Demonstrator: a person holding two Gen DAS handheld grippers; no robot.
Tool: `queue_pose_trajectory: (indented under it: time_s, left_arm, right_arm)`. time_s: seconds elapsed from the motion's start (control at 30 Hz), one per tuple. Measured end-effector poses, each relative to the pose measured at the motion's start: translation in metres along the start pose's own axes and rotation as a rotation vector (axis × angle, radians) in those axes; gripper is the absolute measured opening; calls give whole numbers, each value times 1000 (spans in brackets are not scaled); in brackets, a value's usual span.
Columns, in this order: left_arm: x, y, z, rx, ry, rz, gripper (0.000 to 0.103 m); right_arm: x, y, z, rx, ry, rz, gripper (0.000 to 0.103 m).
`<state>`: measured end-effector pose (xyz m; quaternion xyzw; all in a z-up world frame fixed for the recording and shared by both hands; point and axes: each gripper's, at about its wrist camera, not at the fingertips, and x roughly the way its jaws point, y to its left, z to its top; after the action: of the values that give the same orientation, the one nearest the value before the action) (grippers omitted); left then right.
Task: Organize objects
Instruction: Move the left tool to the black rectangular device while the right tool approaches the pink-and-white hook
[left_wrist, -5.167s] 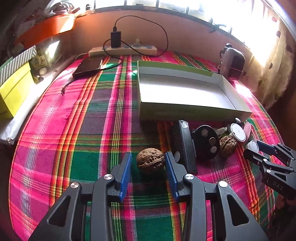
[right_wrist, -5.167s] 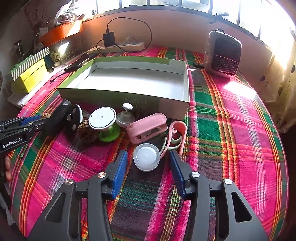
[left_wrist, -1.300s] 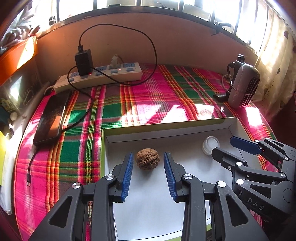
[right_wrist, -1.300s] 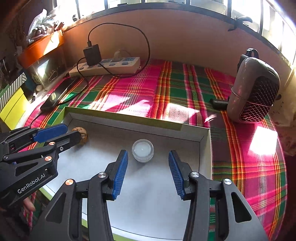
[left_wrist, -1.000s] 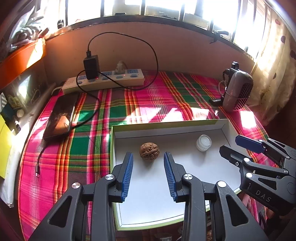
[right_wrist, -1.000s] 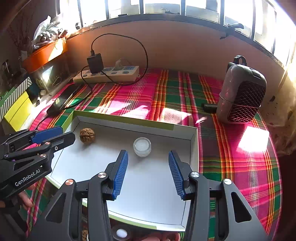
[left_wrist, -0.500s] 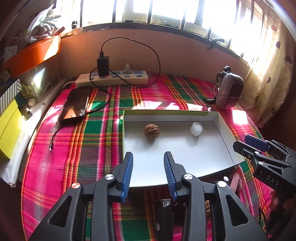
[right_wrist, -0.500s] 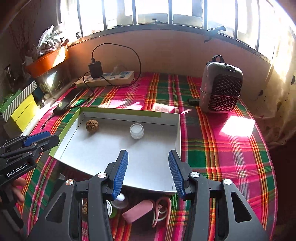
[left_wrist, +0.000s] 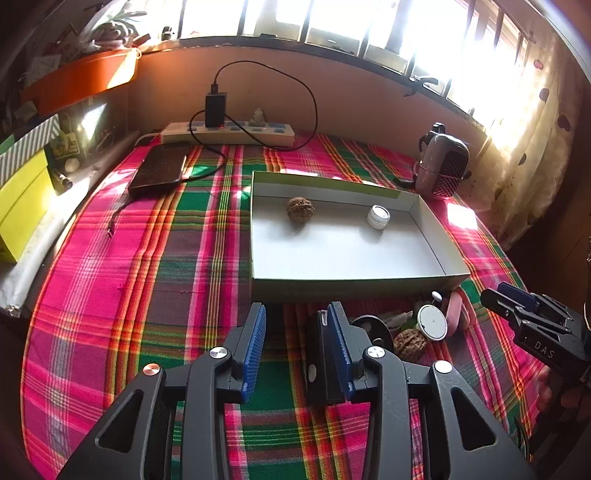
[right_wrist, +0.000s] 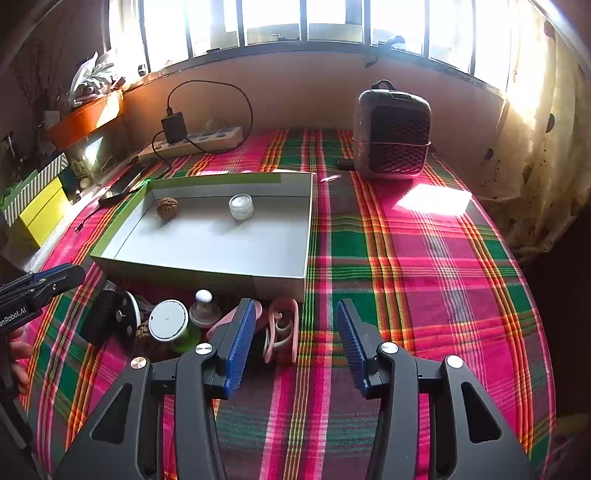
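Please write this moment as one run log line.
left gripper: open, empty | right gripper: open, empty | box: walnut, small jar | remaining items: on cloth before box

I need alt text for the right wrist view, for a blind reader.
An open right gripper hovers over a plaid cloth, before a shallow box holding a walnut and a small jar. Small items lie outside the box.

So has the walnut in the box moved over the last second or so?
No. The walnut sits near the far wall of the box, left of the small white jar, as before; only the cameras have pulled back.
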<state>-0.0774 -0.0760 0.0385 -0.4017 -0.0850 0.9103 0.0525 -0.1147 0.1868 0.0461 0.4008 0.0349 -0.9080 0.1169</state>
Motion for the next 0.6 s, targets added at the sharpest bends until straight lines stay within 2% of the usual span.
queue_pose_trajectory:
  time_s: [0.33, 0.6]
  left_arm:
    - [-5, 2, -21, 3, 26, -37, 35]
    - [2, -11, -29, 36, 62, -70, 36]
  right_arm:
    - [2, -4, -20, 9, 29, 8, 47]
    - [7, -2, -26, -3, 50, 6, 47]
